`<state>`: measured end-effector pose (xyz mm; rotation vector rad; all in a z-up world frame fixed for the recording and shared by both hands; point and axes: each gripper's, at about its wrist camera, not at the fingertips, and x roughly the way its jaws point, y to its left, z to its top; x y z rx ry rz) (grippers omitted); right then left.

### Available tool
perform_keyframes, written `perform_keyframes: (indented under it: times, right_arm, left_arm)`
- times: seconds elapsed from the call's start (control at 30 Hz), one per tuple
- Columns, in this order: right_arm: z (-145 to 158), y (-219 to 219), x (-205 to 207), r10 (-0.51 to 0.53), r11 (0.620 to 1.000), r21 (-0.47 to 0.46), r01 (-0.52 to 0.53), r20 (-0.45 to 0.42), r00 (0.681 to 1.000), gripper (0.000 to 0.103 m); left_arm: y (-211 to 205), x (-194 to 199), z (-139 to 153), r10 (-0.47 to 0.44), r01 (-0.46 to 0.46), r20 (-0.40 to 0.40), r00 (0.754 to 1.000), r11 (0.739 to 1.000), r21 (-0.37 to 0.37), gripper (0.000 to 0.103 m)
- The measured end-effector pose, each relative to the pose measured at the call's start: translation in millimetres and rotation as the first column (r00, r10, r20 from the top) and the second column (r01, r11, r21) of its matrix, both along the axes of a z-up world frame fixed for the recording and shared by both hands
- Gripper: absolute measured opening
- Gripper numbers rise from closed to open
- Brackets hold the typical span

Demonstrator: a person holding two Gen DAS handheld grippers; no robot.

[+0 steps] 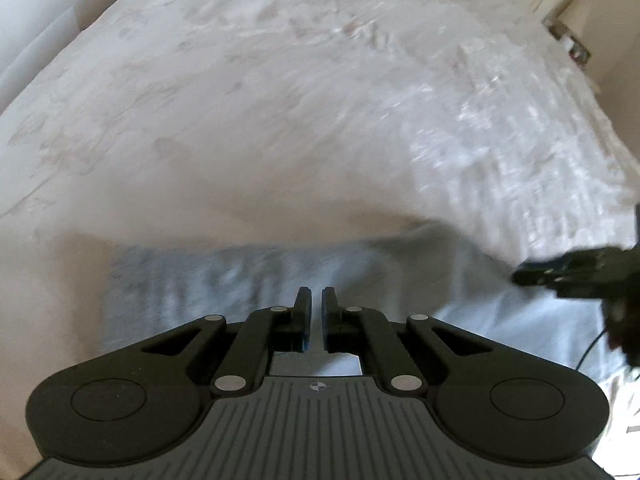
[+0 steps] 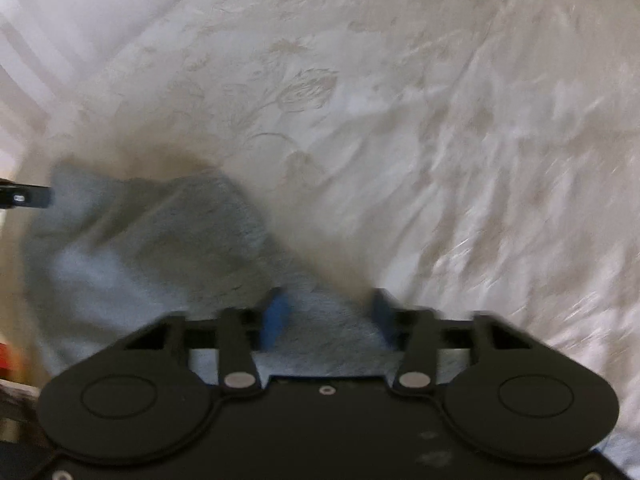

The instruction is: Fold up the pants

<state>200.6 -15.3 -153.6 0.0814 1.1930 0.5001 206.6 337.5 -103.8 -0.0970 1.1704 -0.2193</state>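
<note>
The light blue-grey knit pants [image 2: 168, 248] lie bunched near the front edge of a bed covered by a white bedspread with a faint floral pattern [image 2: 400, 100]. Both views are smeared by motion blur, so fine detail of the fabric is hard to read.

The left gripper [image 1: 317, 300] hangs over the pants with its jaws nearly pressed together, only a thin gap between them, and no cloth visibly caught there. In the right wrist view the right gripper [image 2: 326, 312] shows its 2 blue pads [image 2: 276, 312] spread, with a tongue of the blue-grey fabric running between them; the blur makes it unclear whether the pads press on the cloth.

The risks, as I judge them, come from grip and speed. If the right jaws close on only a thin ridge or a single layer, the fabric could slip free when lifted, and the fold would collapse. The left jaws, seemingly empty, would leave 1 corner unsupported, so the pants may drag or twist rather than fold square. Either gripper could also pinch the bedspread along with the pants and pull it up. Fast motion makes an off-centre grasp more likely.
</note>
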Motion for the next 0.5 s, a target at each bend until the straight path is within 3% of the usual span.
perform_keyframes:
  times: [0.03,0.13,0.23,0.4,0.5]
  right_arm:
    - [3.3,-1.6,-2.7,0.007,1.000,0.009,-0.007,0.017,1.000,0.005]
    - [19.0,-1.0,-19.0,0.038,0.999,0.018,-0.040,0.089,0.995,0.004]
    - [30.3,-3.1,-37.6,0.075,0.995,0.055,-0.082,0.121,0.990,0.004]
    - [35.6,-6.0,-60.0,0.143,0.985,0.073,-0.154,0.137,0.980,0.004]
    - [35.9,-3.2,-71.6,0.191,0.978,0.057,-0.202,0.159,0.969,0.004]
  left_arm:
    - [-9.2,4.2,1.6,0.003,-0.003,-0.001,1.000,1.000,-0.010,0.006]
    - [-37.6,12.6,8.6,-0.007,0.007,0.009,1.000,1.000,-0.027,0.009]
    - [-72.7,23.2,5.5,-0.041,0.041,0.006,0.999,0.998,-0.045,0.026]
    - [-129.1,43.7,-8.5,-0.052,0.050,-0.024,0.998,0.995,-0.083,0.026]
    - [-157.5,50.5,-15.6,-0.072,0.070,-0.039,0.997,0.996,-0.054,0.028]
